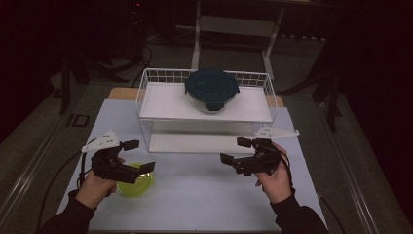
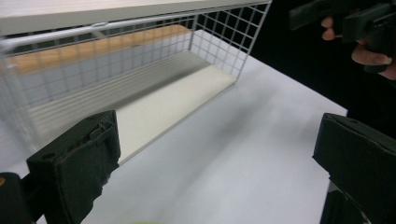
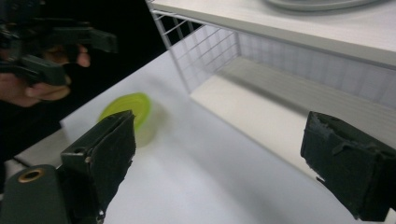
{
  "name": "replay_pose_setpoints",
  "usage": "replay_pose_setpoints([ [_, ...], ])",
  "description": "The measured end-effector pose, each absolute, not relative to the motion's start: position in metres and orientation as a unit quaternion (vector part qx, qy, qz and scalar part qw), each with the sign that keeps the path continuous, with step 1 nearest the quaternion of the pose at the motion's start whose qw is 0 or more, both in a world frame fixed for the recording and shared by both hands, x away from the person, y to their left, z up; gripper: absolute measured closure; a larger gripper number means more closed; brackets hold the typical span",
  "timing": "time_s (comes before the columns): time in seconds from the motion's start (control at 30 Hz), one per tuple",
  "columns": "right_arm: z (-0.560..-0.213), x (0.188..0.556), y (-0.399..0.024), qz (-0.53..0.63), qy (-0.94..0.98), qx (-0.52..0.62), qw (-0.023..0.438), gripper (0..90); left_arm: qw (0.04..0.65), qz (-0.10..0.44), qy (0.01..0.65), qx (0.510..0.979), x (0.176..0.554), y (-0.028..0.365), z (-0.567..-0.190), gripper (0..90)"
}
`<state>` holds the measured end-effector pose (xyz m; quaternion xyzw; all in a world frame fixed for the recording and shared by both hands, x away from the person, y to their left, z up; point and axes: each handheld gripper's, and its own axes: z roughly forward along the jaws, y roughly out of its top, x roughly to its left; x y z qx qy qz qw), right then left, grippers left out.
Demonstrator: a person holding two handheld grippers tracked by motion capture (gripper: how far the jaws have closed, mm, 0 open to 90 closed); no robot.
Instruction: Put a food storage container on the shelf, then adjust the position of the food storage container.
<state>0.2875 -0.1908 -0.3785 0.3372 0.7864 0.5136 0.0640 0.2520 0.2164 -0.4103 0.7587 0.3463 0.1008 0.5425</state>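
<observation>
Both my claws stand wide with nothing between the pads: my left gripper [image 1: 138, 156] hovers over the yellow-green bowl [image 1: 137, 185] at seven o'clock on the table [image 1: 204, 195], my right gripper [image 1: 235, 150] at four o'clock, well apart from it, before the wire rack [image 1: 146, 92].

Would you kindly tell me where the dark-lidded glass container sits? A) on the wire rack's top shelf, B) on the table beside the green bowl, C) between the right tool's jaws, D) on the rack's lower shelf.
A: the container rests on the rack's top shelf.
</observation>
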Motion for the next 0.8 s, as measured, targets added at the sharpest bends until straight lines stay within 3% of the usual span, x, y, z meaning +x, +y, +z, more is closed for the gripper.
replay_pose_setpoints([
  [0.23,-0.4,0.276,-0.21,0.514,0.784,0.339,0.084,9.8,0.523,0.131,0.338,0.772,0.24,0.238,-0.427,0.1],
  [0.6,-0.409,0.253,-0.243,0.524,0.768,0.352,0.107,9.8,0.502,0.131,0.348,0.781,0.228,0.271,-0.446,0.4],
  [0.8,-0.418,0.242,-0.261,0.526,0.761,0.363,0.11,9.8,0.495,0.129,0.352,0.784,0.223,0.292,-0.455,7.8],
])
